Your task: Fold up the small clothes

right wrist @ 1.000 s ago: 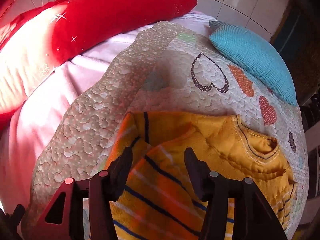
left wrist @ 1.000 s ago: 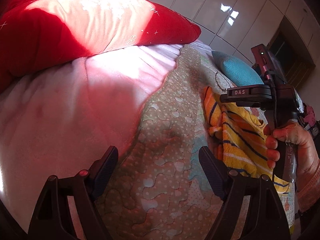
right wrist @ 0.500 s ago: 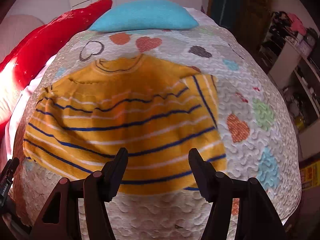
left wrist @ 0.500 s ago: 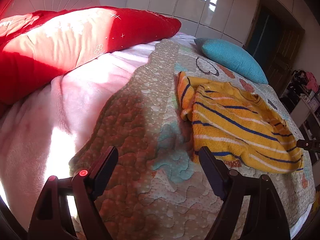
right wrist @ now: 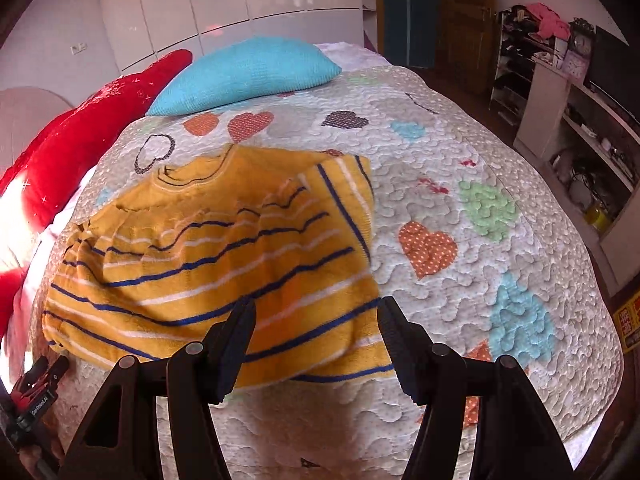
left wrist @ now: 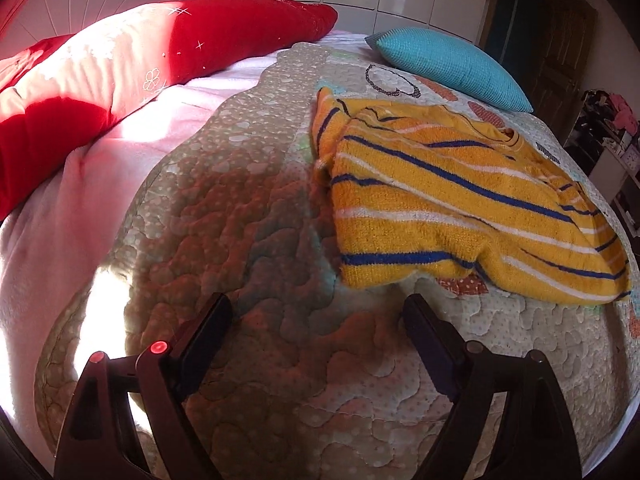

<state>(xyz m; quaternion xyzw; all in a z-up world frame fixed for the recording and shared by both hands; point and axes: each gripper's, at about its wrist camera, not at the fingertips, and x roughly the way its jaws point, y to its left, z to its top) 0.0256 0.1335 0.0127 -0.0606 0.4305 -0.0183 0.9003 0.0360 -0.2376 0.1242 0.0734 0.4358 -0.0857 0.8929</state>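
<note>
While the yellow striped sweater (right wrist: 216,264) lies flat-ish on the heart-print quilt (right wrist: 460,208) of the bed, both grippers hang over the near edge w/ nothing in them. Right gripper (right wrist: 316,336): jaws apart, just been opening, only sweater hem and quilt seen between them, no cloth pinched. Left gripper (left wrist: 318,328): jaws apart and wide, also just been opening, bare quilt between them.

Key relation: in the right wrist view the sweater's bottom hem sits right at the jaw tips, from approx 9 o'clock to 12 o'clock, its right-hand bottom corner almost between the jaws. Collar is far end, toward 11 o'clock, near the teal cushion (right wrist: 248,72). Long axis of the piece runs side to side across this view, stripes roughly parallel to the hem. One sleeve looks folded in over the body on the right side; cloth is rumpled, not smooth.

In the left wrist view the sweater (left wrist: 460,200) lies at 1–2 o'clock, its near corner just beyond the right-hand finger, apart from it. So right hand is nearer to the hem; left needs to shift toward 1 o'clock to reach its own corner.

Judgement: next is prob a two-corner pinch on the hem, then lift toward the collar. Risk: thick knit, may grab the quilt too.

Red pillow (left wrist: 168,52) lies at 10 o'clock, well clear.
</note>
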